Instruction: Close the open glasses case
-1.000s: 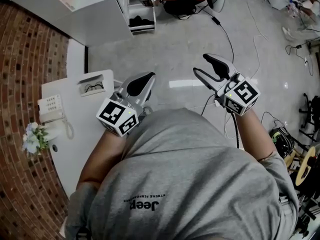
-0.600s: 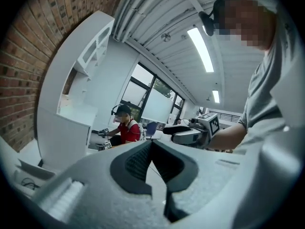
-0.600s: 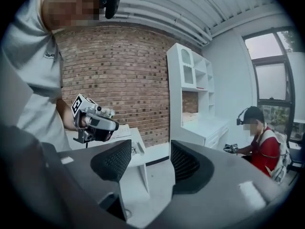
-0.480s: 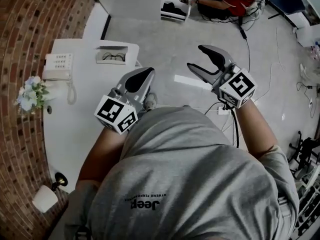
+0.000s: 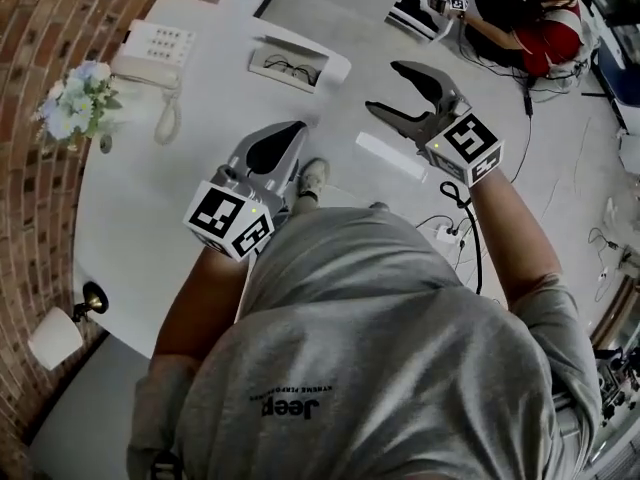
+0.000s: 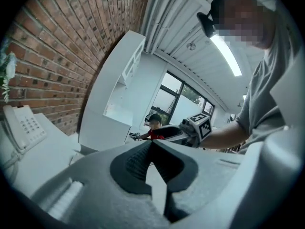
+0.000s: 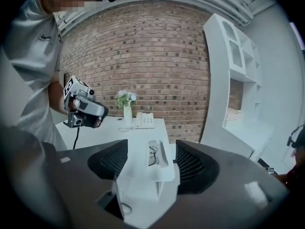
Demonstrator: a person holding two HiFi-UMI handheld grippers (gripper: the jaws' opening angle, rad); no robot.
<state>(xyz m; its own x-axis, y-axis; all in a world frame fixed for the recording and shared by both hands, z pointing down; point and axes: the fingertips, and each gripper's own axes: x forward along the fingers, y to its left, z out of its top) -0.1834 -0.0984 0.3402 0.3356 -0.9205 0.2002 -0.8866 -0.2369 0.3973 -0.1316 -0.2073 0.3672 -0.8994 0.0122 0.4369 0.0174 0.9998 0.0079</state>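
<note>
Glasses case point(image 5: 298, 65) lies open at the table point(image 5: 150, 198) corner, long axis 10 to 4 o'clock in the head view. Right gripper point(image 5: 383, 88), jaws just opening and empty, frames it from 3 o'clock and looks nearer. Left gripper point(image 5: 288, 133), jaws together, sits at 6.

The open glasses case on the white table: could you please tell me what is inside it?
A pair of dark-framed glasses lies inside the glasses case, whose lid stands open. Anything beneath the glasses is covered or too small to tell.
</note>
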